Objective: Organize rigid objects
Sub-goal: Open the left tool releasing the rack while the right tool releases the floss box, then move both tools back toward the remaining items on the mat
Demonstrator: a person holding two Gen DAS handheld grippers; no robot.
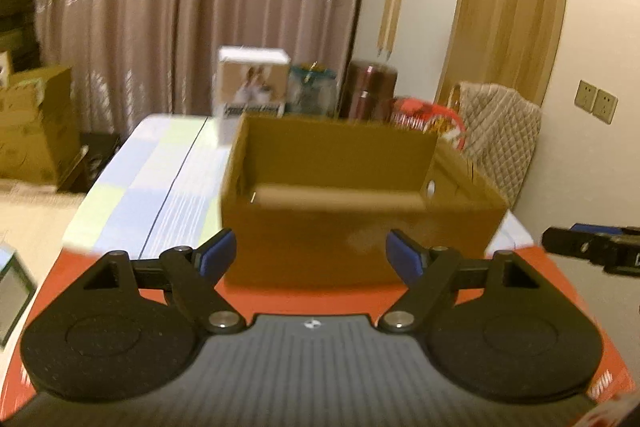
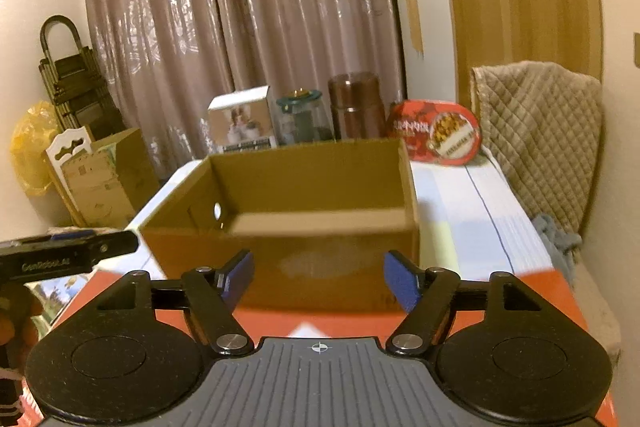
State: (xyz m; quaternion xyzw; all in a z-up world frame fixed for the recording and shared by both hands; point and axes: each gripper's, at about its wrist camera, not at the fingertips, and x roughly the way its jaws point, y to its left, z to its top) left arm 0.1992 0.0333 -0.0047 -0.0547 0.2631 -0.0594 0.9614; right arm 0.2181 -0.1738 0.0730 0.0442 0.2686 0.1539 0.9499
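Observation:
An open brown cardboard box (image 1: pixel 352 239) stands on the table just ahead of both grippers; it also shows in the right wrist view (image 2: pixel 304 259), and what I can see of its inside is empty. My left gripper (image 1: pixel 310 257) is open and empty, above a red flat surface (image 1: pixel 304 301) in front of the box. My right gripper (image 2: pixel 318 281) is open and empty above the same red surface (image 2: pixel 320 323). The right gripper appears at the right edge of the left wrist view (image 1: pixel 592 247), and the left gripper at the left edge of the right wrist view (image 2: pixel 68 253).
Behind the box stand a white photo box (image 2: pixel 244 127), a glass jar with a teal lid (image 2: pixel 302 121), a brown flask (image 2: pixel 356 107) and a red tin (image 2: pixel 436 135). A quilted cloth (image 2: pixel 536 131) hangs at the right. Cardboard boxes (image 2: pixel 104 179) stand on the floor at the left.

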